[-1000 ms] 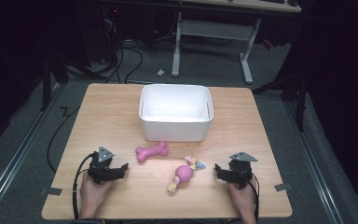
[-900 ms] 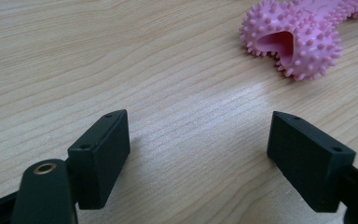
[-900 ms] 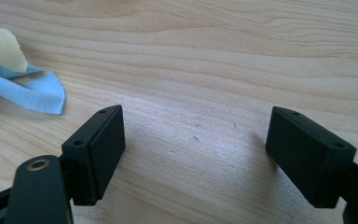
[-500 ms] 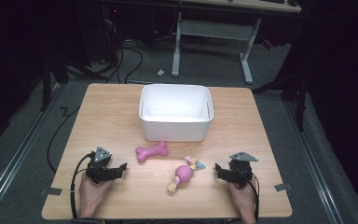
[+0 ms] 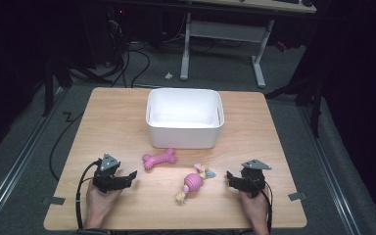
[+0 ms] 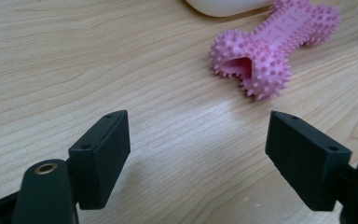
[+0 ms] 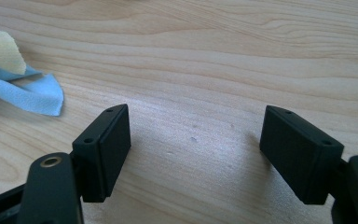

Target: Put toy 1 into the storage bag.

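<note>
1. High view: a white bin (image 5: 184, 117) sits at 12 o'clock on the wooden surface (image 5: 274, 147); a pink bone toy (image 5: 159, 159) and a pink rope toy (image 5: 193, 182) lie between the left gripper (image 5: 127, 177) and right gripper (image 5: 230, 178).
2. Left gripper view: jaws spread, empty; the bone toy lies at 1 o'clock, nothing between.
3. Right gripper view: jaws spread over bare wood; blue and yellow cloth ends (image 7: 21, 84) lie at 10 o'clock.

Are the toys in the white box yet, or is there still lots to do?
Nothing is put away yet. The white box looks empty. The pink bone and the rope toy both lie on the table. The left gripper and right gripper are open, holding nothing, so everything is left.
</note>
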`<state>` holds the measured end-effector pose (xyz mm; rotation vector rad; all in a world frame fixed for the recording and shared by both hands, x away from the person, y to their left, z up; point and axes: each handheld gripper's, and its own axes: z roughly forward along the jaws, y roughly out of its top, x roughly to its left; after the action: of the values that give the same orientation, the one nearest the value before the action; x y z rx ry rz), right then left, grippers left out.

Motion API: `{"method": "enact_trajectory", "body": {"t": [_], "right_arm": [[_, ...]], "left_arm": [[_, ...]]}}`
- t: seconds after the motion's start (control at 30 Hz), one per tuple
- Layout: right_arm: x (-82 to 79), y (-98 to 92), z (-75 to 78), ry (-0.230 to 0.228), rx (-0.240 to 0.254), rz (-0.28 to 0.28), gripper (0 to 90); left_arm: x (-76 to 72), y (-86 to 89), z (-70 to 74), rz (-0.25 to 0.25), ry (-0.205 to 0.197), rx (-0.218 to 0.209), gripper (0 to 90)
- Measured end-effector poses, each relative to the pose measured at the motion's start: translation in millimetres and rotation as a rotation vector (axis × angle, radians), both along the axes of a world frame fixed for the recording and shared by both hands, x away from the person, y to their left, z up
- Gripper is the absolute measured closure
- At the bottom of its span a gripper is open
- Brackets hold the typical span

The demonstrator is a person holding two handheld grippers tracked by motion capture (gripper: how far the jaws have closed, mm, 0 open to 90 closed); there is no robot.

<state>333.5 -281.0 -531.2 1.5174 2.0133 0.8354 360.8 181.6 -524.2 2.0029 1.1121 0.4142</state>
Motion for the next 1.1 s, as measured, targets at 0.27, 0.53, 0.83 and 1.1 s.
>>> {"method": "enact_trajectory", "body": {"t": [0.27,0.53,0.83,1.1], "right_arm": [[0.0,0.0,0.0,0.0,0.0,0.001,24.9],[-0.1,0.2,0.0,-0.001,0.001,0.009,24.9],[-0.3,0.4,0.1,0.001,0.001,0.01,24.9],[-0.3,0.6,0.1,0.001,0.002,0.014,25.0]], "left_arm": [[3.0,-7.5,11.7,-0.018,-0.025,0.009,20.8],[13.2,-20.0,29.6,-0.082,-0.05,-0.011,20.3],[27.6,-35.8,34.2,-0.142,-0.039,0.0,20.1],[37.0,-54.2,36.9,-0.195,-0.044,0.036,21.5]]}}
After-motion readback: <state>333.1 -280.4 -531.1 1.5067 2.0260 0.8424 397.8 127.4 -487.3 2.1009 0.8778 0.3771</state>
